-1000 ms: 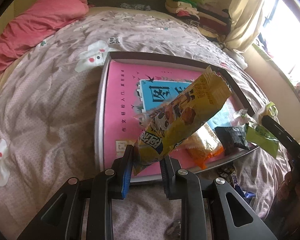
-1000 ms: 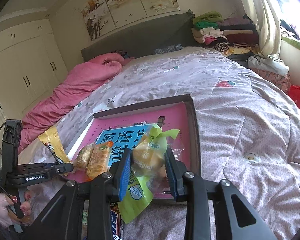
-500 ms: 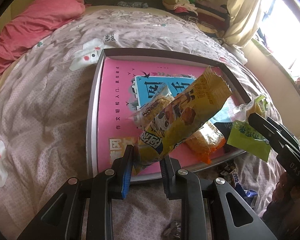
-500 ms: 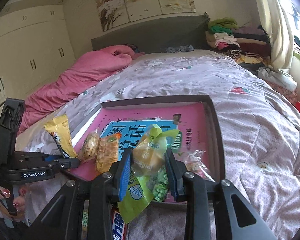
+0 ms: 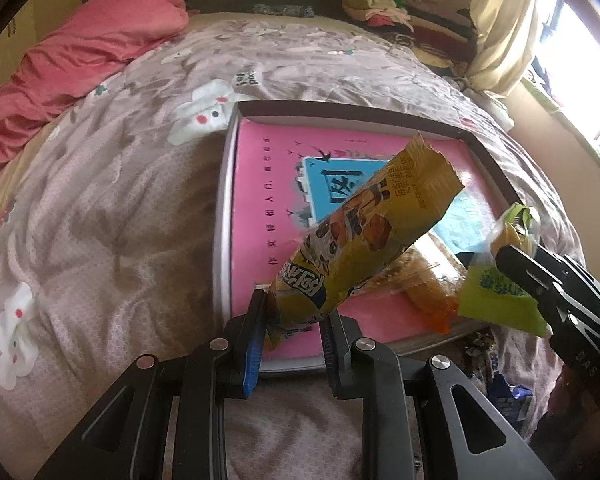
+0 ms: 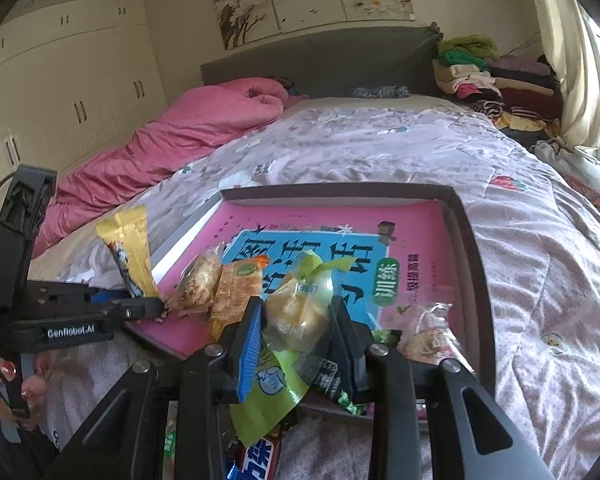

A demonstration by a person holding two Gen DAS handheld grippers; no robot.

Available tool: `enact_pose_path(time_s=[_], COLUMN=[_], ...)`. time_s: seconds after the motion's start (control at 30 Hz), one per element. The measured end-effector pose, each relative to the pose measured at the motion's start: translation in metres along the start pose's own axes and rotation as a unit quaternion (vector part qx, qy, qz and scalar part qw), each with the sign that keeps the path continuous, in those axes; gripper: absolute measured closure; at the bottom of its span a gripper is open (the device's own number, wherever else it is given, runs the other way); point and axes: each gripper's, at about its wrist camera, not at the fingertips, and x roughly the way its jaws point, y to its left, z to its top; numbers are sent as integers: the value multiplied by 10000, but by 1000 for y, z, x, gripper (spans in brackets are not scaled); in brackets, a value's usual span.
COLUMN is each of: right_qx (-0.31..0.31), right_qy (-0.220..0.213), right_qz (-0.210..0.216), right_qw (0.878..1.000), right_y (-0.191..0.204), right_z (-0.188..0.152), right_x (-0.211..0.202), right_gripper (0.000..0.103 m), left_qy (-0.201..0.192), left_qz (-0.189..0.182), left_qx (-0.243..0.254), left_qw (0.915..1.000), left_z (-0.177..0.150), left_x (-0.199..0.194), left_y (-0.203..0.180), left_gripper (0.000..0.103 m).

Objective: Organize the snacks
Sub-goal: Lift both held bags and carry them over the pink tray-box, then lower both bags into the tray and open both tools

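My left gripper [image 5: 294, 312] is shut on the low end of a long yellow snack packet [image 5: 364, 236], which slants up over the near left part of a grey-rimmed tray [image 5: 223, 216] with a pink and blue book cover in it. That same packet [image 6: 130, 252] shows at the left of the right wrist view. My right gripper [image 6: 298, 316] is shut on a green-wrapped yellow cake packet [image 6: 296, 308] above the tray's [image 6: 474, 264] near edge. In the tray lie an orange cracker packet [image 6: 236, 292], a clear cookie packet [image 6: 198, 280] and a clear snack bag [image 6: 428, 336].
The tray rests on a bed with a grey-pink patterned quilt [image 5: 100, 208]. A pink duvet [image 6: 172, 144] lies at the far left, folded clothes [image 6: 480, 76] at the far right. More wrapped snacks [image 6: 260, 456] lie on the quilt below my right gripper. A person's hand [image 6: 4, 376] holds the left gripper.
My right gripper has moved with the green packet toward the tray's middle and rolled a little. The left gripper has tilted slightly, still holding the yellow packet.
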Motion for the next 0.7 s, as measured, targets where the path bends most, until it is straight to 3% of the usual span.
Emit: enact_pose_path(time_s=[0.7], right_qx=[-87], right_qy=[184], right_qz=[-11], right_qw=[9998], right_y=[3], right_z=[-6], right_x=[-1], right_gripper=[65], left_qy=[136], left_qz=[82], left_qx=[130], left_qw=[9998], left_z=[2], left_x=[6], left_y=[-9], left_gripper=[76])
